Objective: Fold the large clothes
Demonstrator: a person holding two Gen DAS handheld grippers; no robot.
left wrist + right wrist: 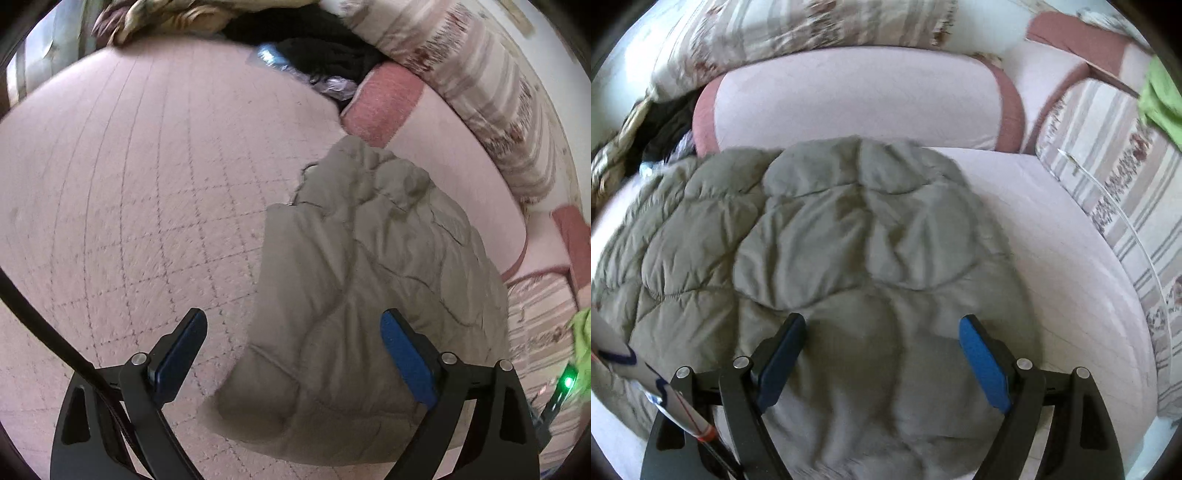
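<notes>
A grey-olive quilted puffer jacket (369,280) lies bunched on a pale pink quilted bed cover (129,206). My left gripper (293,325) is open just above the jacket's near left edge, holding nothing. In the right wrist view the same jacket (831,236) fills the middle. My right gripper (882,332) is open over the jacket's near part, with fabric between the blue pads (982,362) but not pinched.
A pink cushion (857,96) stands behind the jacket. Striped floral cushions (1119,192) line the right side. A green cloth (1163,99) lies at the far right. Dark clothes and a plastic bag (317,62) sit at the back.
</notes>
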